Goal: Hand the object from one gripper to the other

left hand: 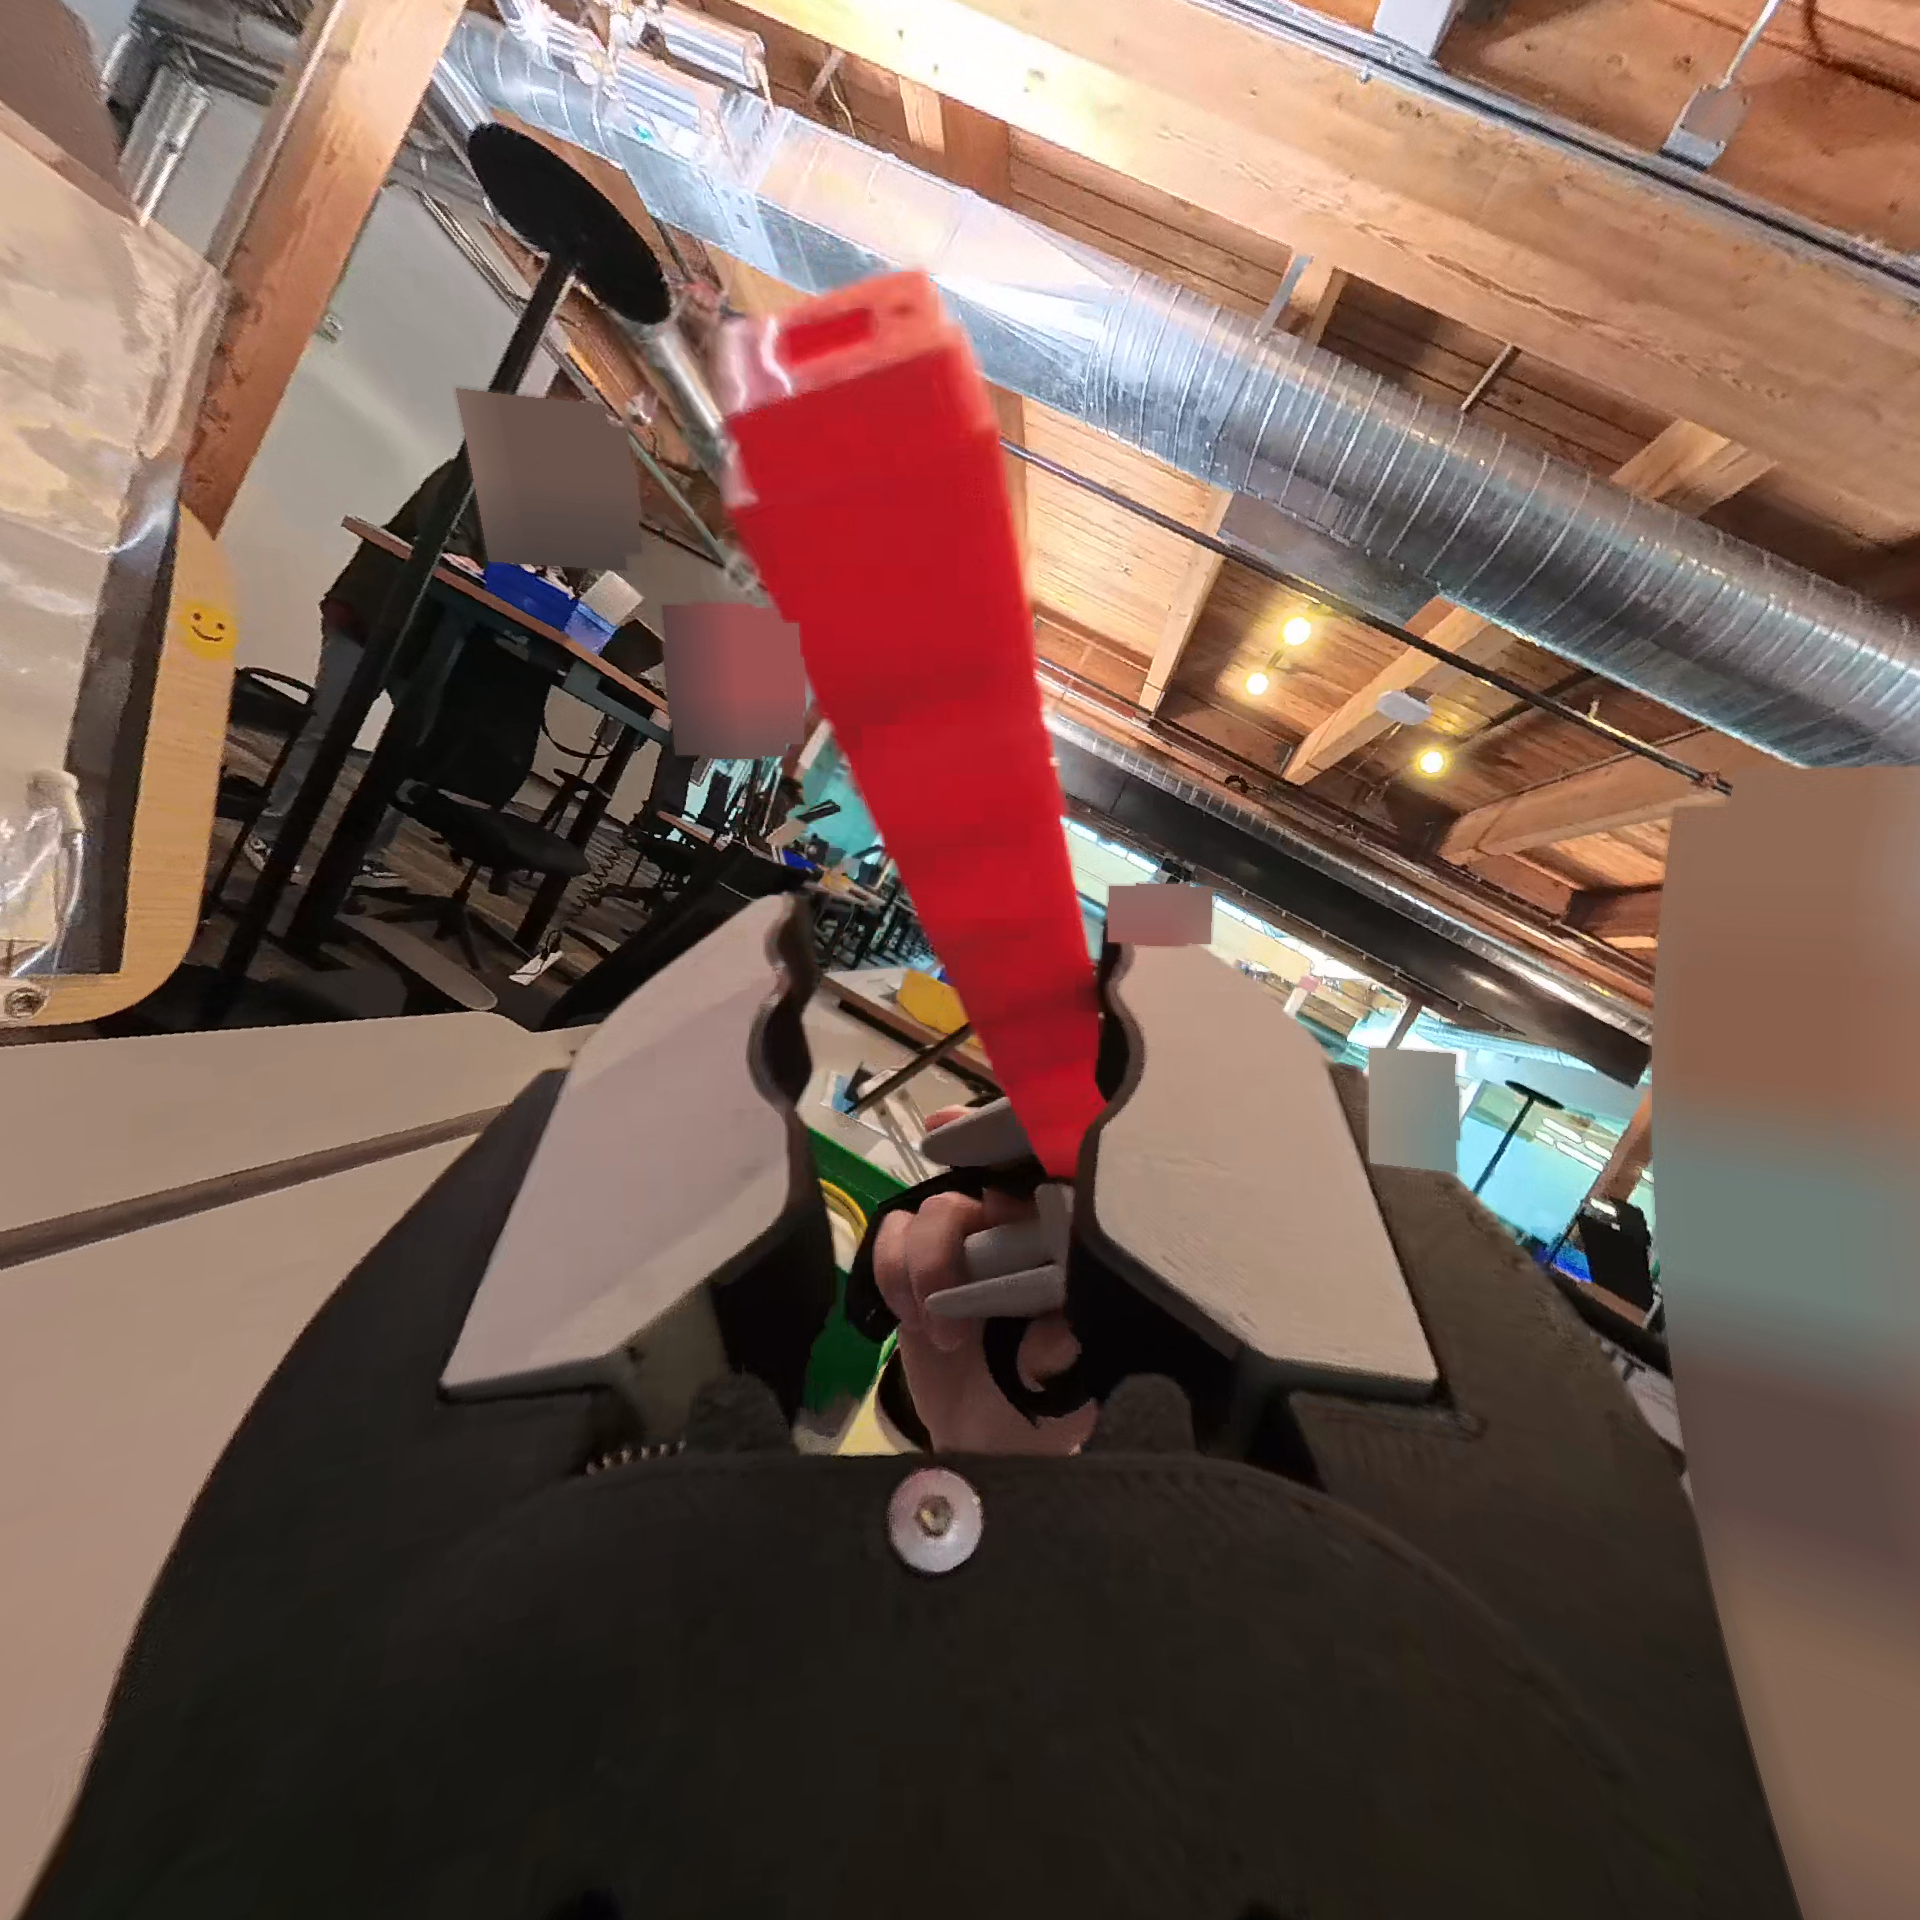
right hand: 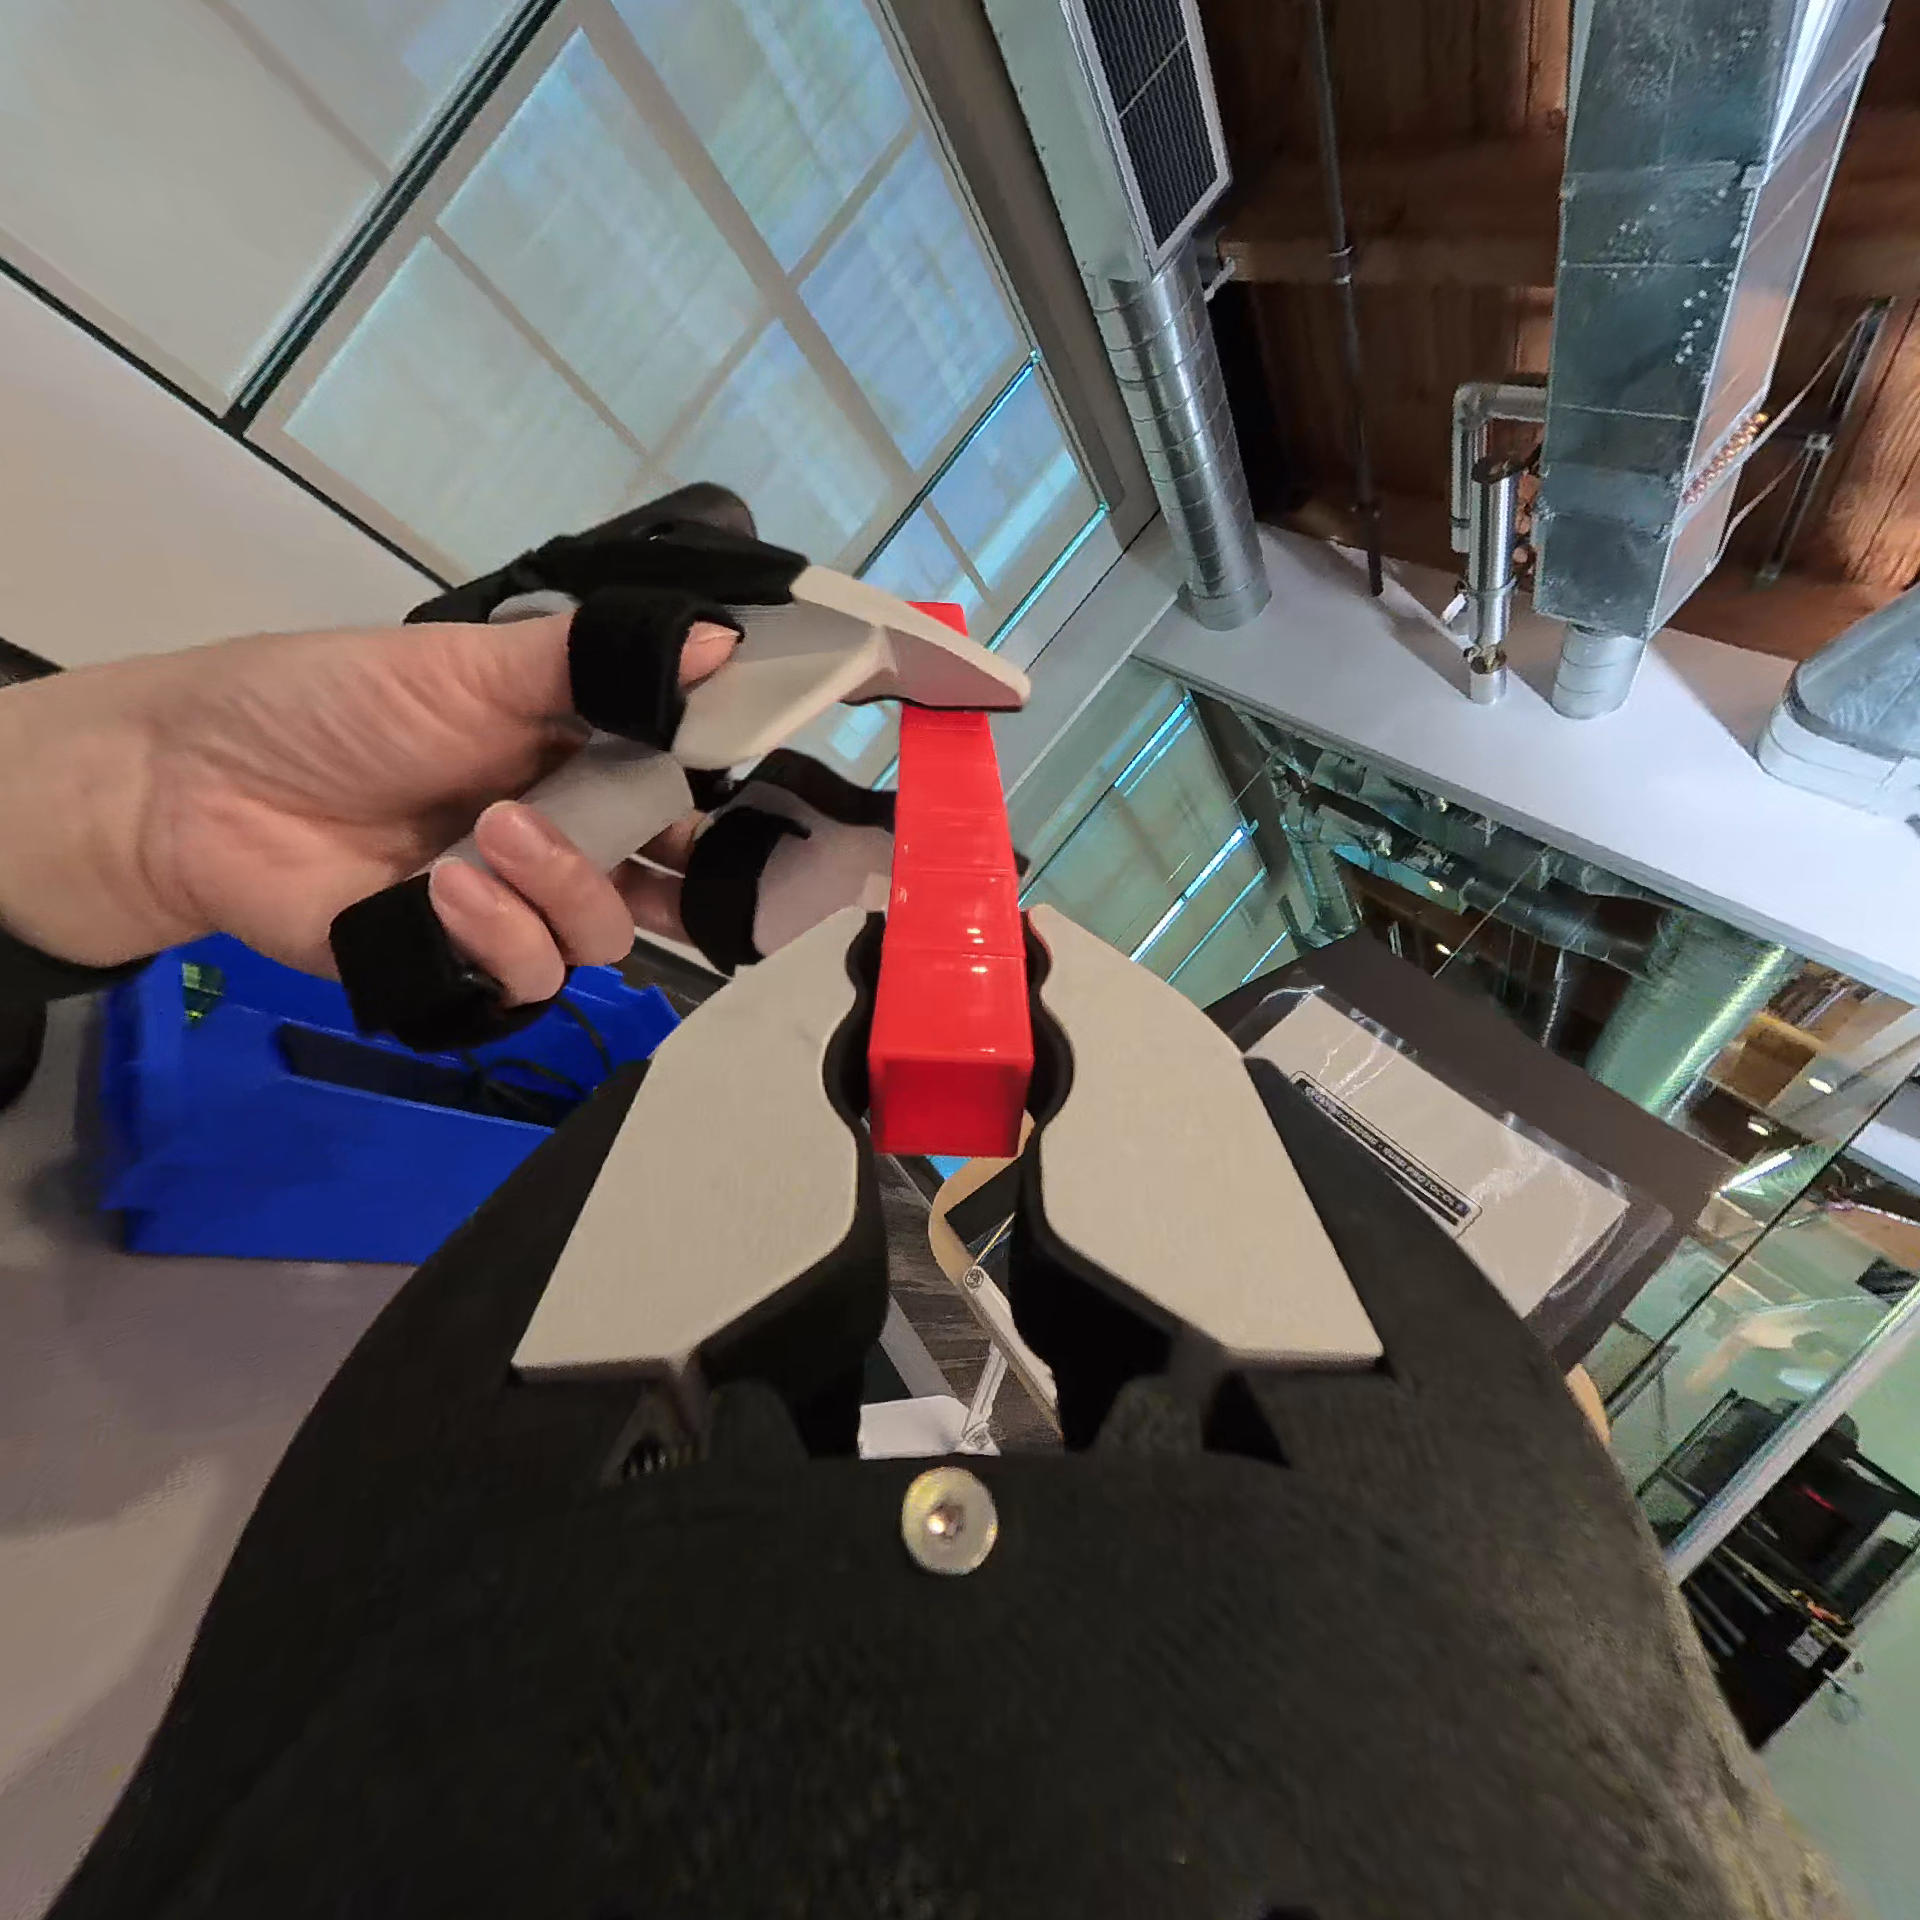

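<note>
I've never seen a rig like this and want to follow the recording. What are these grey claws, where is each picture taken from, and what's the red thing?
A person holds a hand-worked two-finger gripper in each hand. Each one carries a camera that looks along its fingers, so each picture is one gripper's own view.

In the right wrist view, the right gripper is shut on the near end of a red bar, held up in the air.

In the left wrist view, the left gripper is open, and the bar lies against only one of its fingers.

Behind, a blue bin sits on a grey table.
</note>
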Action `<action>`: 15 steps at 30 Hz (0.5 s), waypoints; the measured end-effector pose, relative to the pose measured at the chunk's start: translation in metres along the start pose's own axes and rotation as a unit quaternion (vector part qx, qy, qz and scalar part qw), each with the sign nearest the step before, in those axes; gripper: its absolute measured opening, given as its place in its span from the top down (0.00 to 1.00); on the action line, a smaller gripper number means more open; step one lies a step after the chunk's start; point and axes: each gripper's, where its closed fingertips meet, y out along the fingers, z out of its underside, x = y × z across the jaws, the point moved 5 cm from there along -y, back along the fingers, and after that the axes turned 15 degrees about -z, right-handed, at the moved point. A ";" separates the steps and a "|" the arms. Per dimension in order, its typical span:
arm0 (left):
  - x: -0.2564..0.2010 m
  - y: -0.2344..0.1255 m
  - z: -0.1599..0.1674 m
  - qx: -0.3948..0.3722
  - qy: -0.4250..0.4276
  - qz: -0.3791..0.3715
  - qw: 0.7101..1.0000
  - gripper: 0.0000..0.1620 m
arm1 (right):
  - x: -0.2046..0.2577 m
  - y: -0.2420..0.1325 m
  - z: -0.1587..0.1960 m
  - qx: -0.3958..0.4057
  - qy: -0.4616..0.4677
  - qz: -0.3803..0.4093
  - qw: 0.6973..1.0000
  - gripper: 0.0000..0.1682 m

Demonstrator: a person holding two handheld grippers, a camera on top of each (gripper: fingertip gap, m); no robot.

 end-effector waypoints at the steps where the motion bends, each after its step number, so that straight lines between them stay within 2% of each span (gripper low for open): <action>1: 0.002 0.000 -0.002 -0.001 -0.004 -0.008 1.000 0.63 | -0.003 -0.002 -0.001 0.001 0.003 0.004 1.000 0.85; 2: 0.005 -0.001 -0.004 -0.005 -0.003 -0.017 1.000 0.58 | -0.006 -0.004 -0.003 0.002 0.009 0.008 1.000 0.86; 5: 0.009 -0.010 -0.020 -0.042 0.052 -0.042 0.997 0.54 | -0.021 -0.014 -0.004 0.016 0.045 0.013 0.999 0.86; 7: 0.007 -0.019 -0.030 -0.072 0.157 -0.079 0.982 0.54 | -0.032 -0.020 0.000 0.046 0.087 -0.001 0.995 0.86; 8: 0.005 -0.023 -0.033 -0.081 0.228 -0.108 0.964 0.54 | -0.035 -0.024 0.003 0.064 0.116 -0.014 0.991 0.86; 11: -0.006 -0.027 -0.027 -0.080 0.432 -0.177 0.881 0.52 | -0.045 -0.033 0.011 0.079 0.205 -0.038 0.975 0.86; 15: -0.010 -0.009 0.007 -0.063 0.635 -0.227 0.736 0.48 | -0.052 -0.036 0.019 0.035 0.299 -0.032 0.953 0.85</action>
